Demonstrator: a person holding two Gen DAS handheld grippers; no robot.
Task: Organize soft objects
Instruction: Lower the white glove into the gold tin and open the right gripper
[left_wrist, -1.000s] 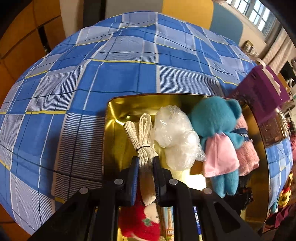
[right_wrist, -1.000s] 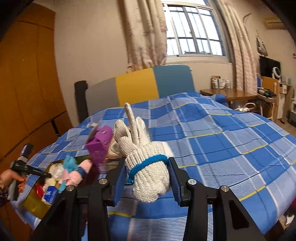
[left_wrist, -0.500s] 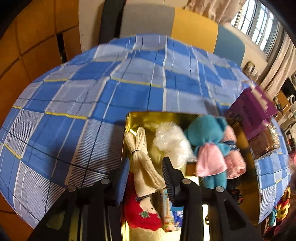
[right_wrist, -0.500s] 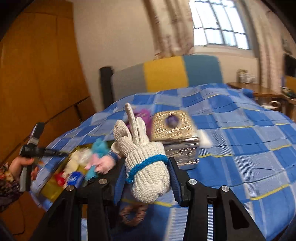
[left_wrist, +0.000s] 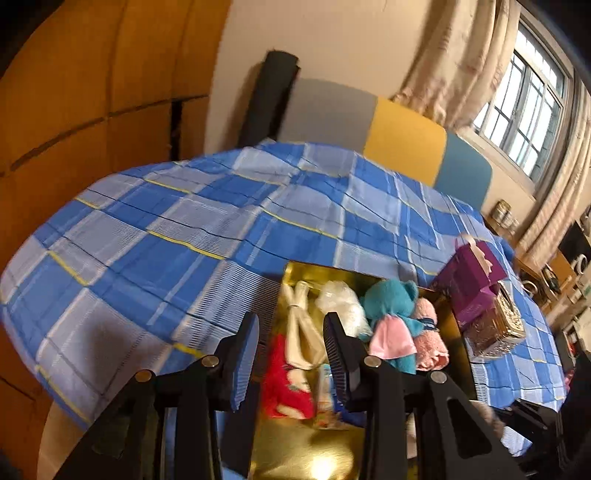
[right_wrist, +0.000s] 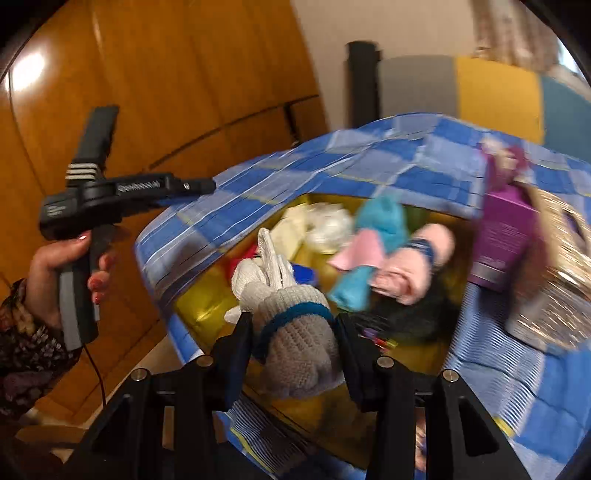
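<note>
The left gripper (left_wrist: 291, 350) had let go of the cream glove (left_wrist: 301, 334), which now lay in the gold tray (left_wrist: 303, 454) at the bed's edge; its jaws had just opened and stood empty. The right gripper (right_wrist: 295, 347), jaws clamped on the knitted glove (right_wrist: 291, 332), had swung over the tray.

Knit glove (right_wrist: 295, 343) — clamped above gold tray (right_wrist: 199, 306)

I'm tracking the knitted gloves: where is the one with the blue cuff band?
The white glove, seen in the right wrist view, is pinched between the right gripper fingers, held above the near end of the gold tray of soft toys.
</note>
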